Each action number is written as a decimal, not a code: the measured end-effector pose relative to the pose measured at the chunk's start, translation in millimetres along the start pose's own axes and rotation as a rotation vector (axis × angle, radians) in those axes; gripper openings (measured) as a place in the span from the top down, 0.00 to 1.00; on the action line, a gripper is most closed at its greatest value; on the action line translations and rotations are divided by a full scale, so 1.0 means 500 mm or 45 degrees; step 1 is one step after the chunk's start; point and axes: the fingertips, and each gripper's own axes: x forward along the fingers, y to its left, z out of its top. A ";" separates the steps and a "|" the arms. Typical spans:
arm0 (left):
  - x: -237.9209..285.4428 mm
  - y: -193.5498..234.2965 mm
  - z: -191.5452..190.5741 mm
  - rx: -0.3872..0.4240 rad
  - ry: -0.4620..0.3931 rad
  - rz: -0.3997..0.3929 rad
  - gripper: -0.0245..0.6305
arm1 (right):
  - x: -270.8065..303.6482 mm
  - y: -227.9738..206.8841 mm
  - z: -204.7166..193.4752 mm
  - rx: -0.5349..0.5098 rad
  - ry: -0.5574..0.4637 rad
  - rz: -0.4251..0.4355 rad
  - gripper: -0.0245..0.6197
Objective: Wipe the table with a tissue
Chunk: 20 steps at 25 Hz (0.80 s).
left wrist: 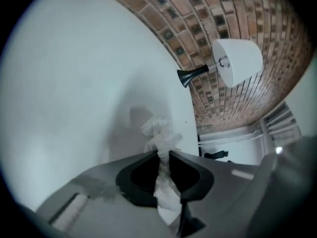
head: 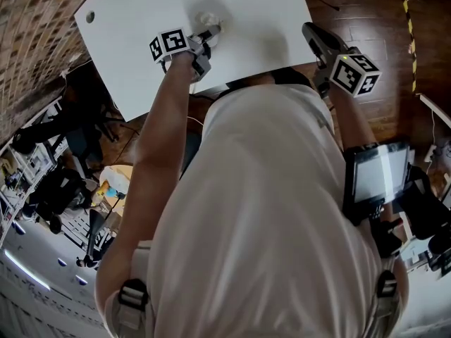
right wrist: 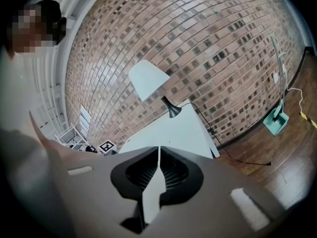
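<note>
Since the tissue (left wrist: 159, 140) is pinched as a twisted wad between the jaws of the left claw (left wrist: 163, 156), with only a small crumpled tuft poking out the front, I'd say the trick to wiping well is to lean the claw low enough. That way the tuft flattens against the white tabletop (head: 134, 20) instead of the hard jaw tips scraping it. Go for long overlapping strokes with light pressure, and don't loosen the squeeze or the wad could slide out. From where I'm standing the tuft sits on the tabletop somewhere around the middle, so my guess is there's plenty of surface left to cover.

Pose-wise, the left arm reaches straight out over the near edge, with the claw angled down at a slant onto the tissue. The right claw (head: 310, 30) hangs by the tabletop's right edge, jaws pressed together with nothing in them. It points only slightly downward and is well apart from the tissue. Looks parked to me, not helping with the wipe.
</note>
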 end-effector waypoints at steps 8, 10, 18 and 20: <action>0.001 -0.075 0.074 0.703 -0.051 0.179 0.87 | 0.003 -0.012 0.003 -0.013 -0.011 -0.019 0.94; 0.012 -0.087 0.092 0.834 -0.032 0.203 0.87 | 0.023 -0.008 0.006 -0.015 -0.015 -0.018 0.94; 0.118 -0.168 0.125 1.204 -0.021 0.397 0.87 | -0.040 -0.060 0.046 -0.030 -0.046 -0.013 0.94; 0.137 -0.173 0.149 1.257 -0.052 0.438 0.87 | -0.055 -0.073 0.046 -0.033 -0.042 -0.026 0.94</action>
